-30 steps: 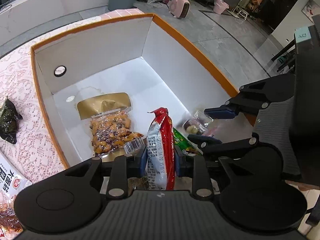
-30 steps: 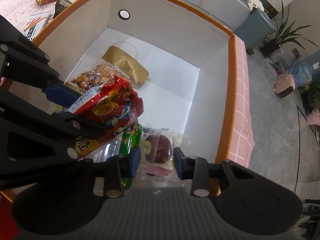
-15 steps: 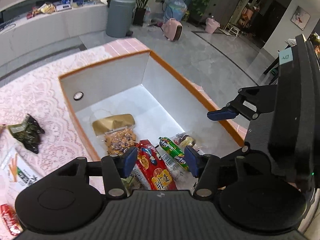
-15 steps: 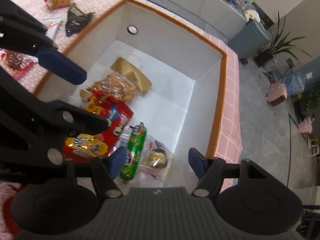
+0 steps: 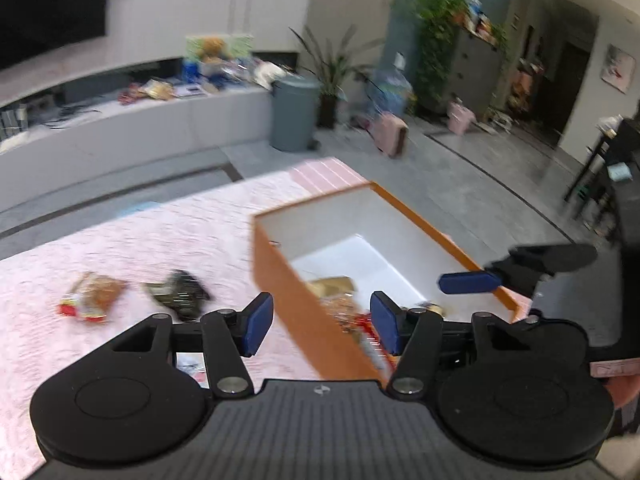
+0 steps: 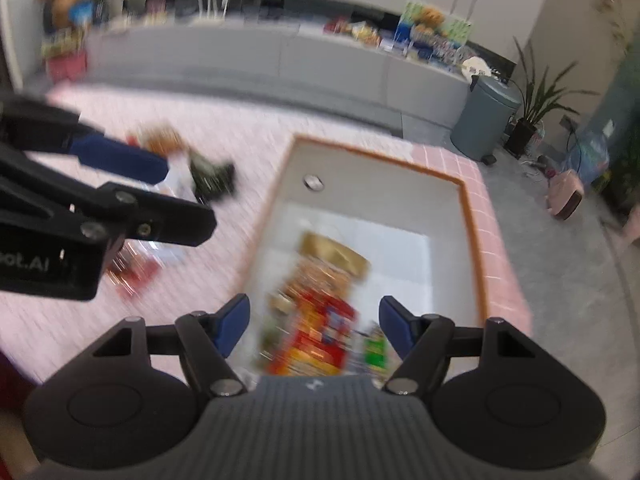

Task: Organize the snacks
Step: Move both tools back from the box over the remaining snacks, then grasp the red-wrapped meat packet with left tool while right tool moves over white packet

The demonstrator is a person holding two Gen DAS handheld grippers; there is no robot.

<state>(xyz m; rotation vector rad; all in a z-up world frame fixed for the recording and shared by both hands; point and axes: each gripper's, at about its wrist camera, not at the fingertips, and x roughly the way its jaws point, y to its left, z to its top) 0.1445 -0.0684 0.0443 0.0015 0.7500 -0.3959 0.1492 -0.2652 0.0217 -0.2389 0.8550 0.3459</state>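
Left gripper (image 5: pixel 318 328): jaws spread wide, nothing between them; it hangs over the near orange wall of the box (image 5: pixel 304 304), lower centre of the left wrist view.
Right gripper (image 6: pixel 314 326): also wide apart and empty, above the box's near end.
Box contents: in the right wrist view a gold-topped pouch (image 6: pixel 334 254) lies mid-floor, a red and yellow packet (image 6: pixel 320 340) below it toward the bottom edge, and a green stick pack (image 6: pixel 374 350) just beside that. All are blurred.
Snacks outside the box: on the pink lace bench (image 5: pixel 160 240), left of the frame, sit an orange-red packet (image 5: pixel 92 294) and a dark green packet (image 5: pixel 180 290), near each other but apart.
Handling, as a judgement: these look like light, crinkly film bags, soft and slippery, with contents that could crush.
Where to hold: probably the flat sealed edge or a pinched corner, not the filled middle.
Risk: a thin bag may slide out of a shallow pinch.
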